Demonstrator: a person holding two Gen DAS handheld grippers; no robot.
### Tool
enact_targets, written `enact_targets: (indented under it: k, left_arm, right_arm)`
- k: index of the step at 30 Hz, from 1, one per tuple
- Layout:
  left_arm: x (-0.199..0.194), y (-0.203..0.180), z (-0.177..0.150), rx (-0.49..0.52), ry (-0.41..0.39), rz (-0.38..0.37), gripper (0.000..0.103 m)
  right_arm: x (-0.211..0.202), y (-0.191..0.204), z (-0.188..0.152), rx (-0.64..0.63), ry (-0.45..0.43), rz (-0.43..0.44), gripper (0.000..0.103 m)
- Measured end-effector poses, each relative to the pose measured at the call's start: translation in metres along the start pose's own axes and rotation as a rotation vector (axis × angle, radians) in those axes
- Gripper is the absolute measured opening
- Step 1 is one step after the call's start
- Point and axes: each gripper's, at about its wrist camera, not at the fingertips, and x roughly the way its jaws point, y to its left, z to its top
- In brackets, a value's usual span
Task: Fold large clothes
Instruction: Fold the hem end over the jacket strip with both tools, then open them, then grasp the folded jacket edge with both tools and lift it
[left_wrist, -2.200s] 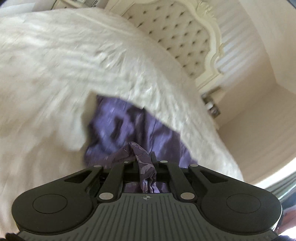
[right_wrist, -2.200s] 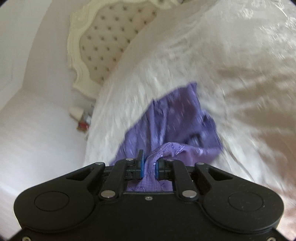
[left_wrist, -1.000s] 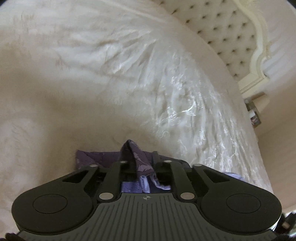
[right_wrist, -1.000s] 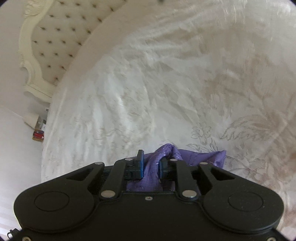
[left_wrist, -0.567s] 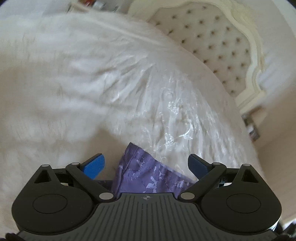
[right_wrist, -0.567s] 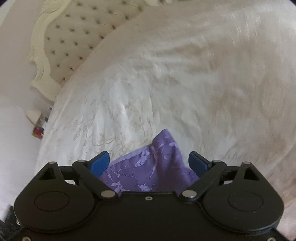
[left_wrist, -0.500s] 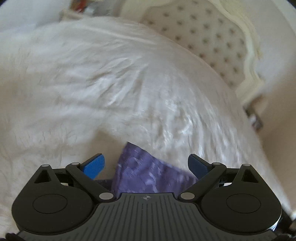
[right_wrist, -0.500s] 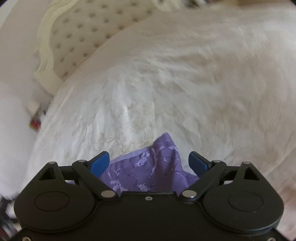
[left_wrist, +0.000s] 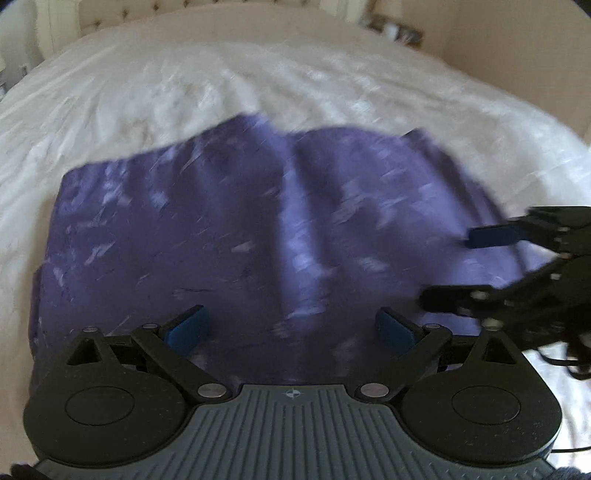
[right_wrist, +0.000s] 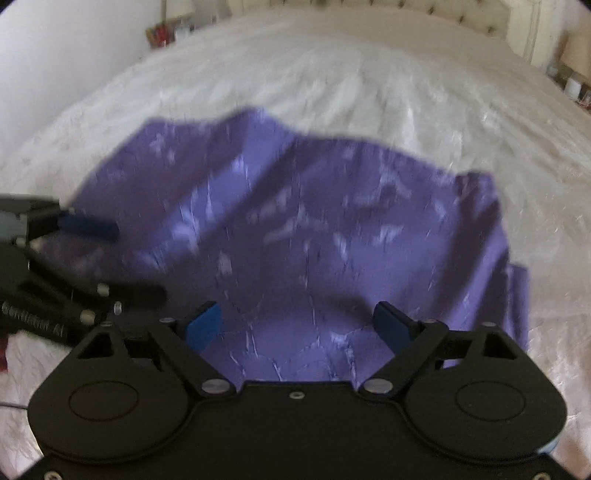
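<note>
A purple patterned garment (left_wrist: 229, 229) (right_wrist: 314, 229) lies spread in a broad folded shape on the white bedspread (left_wrist: 184, 85) (right_wrist: 369, 81). My left gripper (left_wrist: 291, 328) hangs open above its near edge, blue pads wide apart, nothing pinched. My right gripper (right_wrist: 299, 325) is open too, above the cloth's near edge. Each gripper shows in the other's view: the right gripper (left_wrist: 454, 269) enters from the right edge, the left gripper (right_wrist: 125, 258) from the left edge, both open over the cloth. Both views are motion-blurred.
A tufted cream headboard (left_wrist: 110, 11) (right_wrist: 424, 11) runs along the far side of the bed. Bedside shelves with small items sit at the far corners (left_wrist: 391, 31) (right_wrist: 170, 31). White bedding surrounds the garment on all sides.
Both grippers let go of the purple cloth and opened wide. Then both rolled and swung sideways, so the whole garment and the other gripper came into view.
</note>
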Motion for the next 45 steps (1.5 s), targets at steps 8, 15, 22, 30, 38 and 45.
enact_targets:
  k: [8, 15, 22, 30, 38, 45]
  left_arm:
    - [0.050, 0.071, 0.049, -0.118, 0.029, 0.085, 0.098]
    - [0.081, 0.104, 0.074, -0.159, 0.051, 0.145, 0.103]
    - [0.073, 0.136, 0.075, -0.240, 0.059, 0.125, 0.103]
    - [-0.007, 0.144, 0.034, -0.333, -0.046, 0.058, 0.103]
    - [-0.054, 0.153, -0.046, -0.543, -0.003, 0.028, 0.103]
    - [-0.047, 0.155, -0.065, -0.608, 0.038, -0.031, 0.103]
  right_arm:
    - [0.056, -0.040, 0.049, 0.026, 0.012, -0.046, 0.103]
    - [0.086, -0.104, 0.074, 0.236, 0.047, -0.129, 0.103]
    - [0.082, -0.132, 0.065, 0.296, 0.039, -0.135, 0.101]
    - [0.017, -0.140, 0.031, 0.408, -0.062, -0.056, 0.102]
    - [-0.040, -0.150, -0.055, 0.596, -0.023, -0.012, 0.102]
    - [-0.039, -0.154, -0.075, 0.706, -0.011, 0.062, 0.102]
